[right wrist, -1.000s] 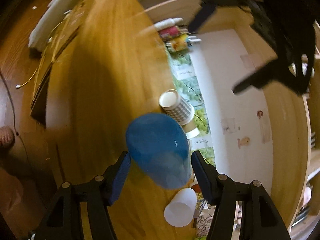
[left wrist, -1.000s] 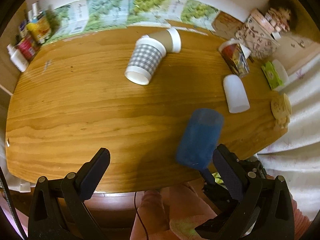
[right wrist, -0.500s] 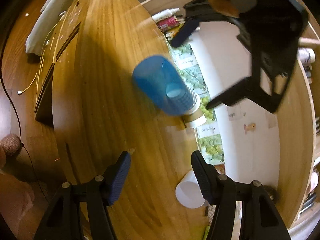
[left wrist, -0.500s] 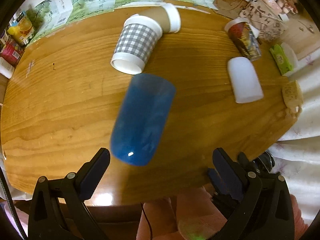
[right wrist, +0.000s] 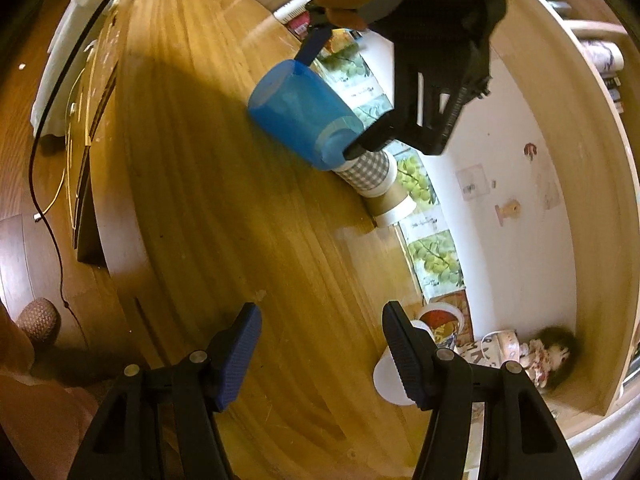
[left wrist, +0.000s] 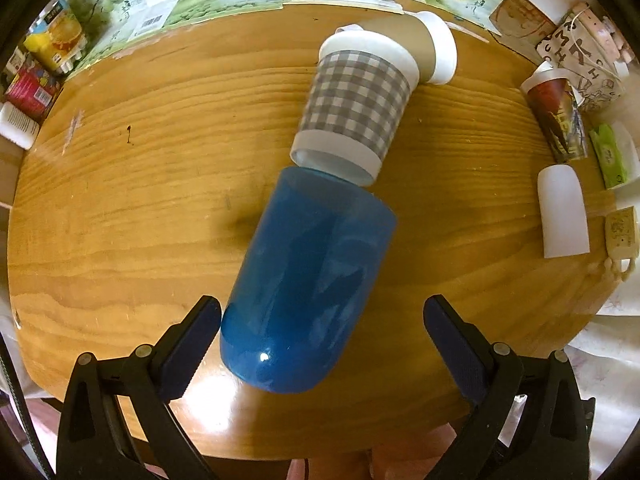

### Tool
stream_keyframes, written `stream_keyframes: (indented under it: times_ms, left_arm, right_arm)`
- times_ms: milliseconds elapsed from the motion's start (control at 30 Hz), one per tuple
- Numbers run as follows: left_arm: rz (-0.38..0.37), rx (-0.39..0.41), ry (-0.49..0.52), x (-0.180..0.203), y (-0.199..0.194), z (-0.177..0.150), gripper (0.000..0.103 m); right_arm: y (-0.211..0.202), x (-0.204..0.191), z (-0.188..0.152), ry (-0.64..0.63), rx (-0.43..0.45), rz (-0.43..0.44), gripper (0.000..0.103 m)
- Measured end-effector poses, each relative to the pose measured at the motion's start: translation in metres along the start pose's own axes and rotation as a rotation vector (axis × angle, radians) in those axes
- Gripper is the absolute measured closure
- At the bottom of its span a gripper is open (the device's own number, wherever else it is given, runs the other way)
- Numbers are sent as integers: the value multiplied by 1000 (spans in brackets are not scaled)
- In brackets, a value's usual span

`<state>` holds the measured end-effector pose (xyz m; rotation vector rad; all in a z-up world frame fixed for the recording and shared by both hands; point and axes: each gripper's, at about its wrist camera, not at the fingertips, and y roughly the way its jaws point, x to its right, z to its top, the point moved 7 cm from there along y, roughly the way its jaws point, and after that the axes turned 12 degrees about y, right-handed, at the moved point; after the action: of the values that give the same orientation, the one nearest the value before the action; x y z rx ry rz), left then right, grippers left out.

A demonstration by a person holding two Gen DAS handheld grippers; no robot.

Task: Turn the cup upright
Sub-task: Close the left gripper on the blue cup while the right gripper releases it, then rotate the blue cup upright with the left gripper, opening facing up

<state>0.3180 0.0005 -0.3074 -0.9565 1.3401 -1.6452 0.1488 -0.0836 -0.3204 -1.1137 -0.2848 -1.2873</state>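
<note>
Blue plastic cup (left wrist: 304,288) lies on its side, mouth touching gingham paper cup (left wrist: 352,108). Left gripper (left wrist: 320,324) spread wide around its base; right gripper (right wrist: 320,340) open, well apart. Likely light, stiff, slick: grip mid-wall

Wooden table (left wrist: 140,184), blue cup (left wrist: 304,288) on its side, checked cup (left wrist: 354,108), white cup (left wrist: 562,212)

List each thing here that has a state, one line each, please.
Blue cup: on its side, ungripped.
Checked cup: on its side.
Brown cup: on its side, behind the checked cup.
White cup: lying down.
Left hand-held gripper: open around the blue cup.
Right hand-held gripper: open, empty.
</note>
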Motion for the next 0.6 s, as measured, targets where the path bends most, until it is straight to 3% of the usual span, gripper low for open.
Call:
stream_keyframes:
  times_ms: [267, 600]
  left_arm:
    - [5, -10, 9, -11, 6, 19, 3]
    - [27, -92, 62, -9, 24, 38, 10]
  right_arm:
    - [7, 11, 0, 95, -60, 22, 40]
    - [7, 32, 0, 298, -168, 46, 40]
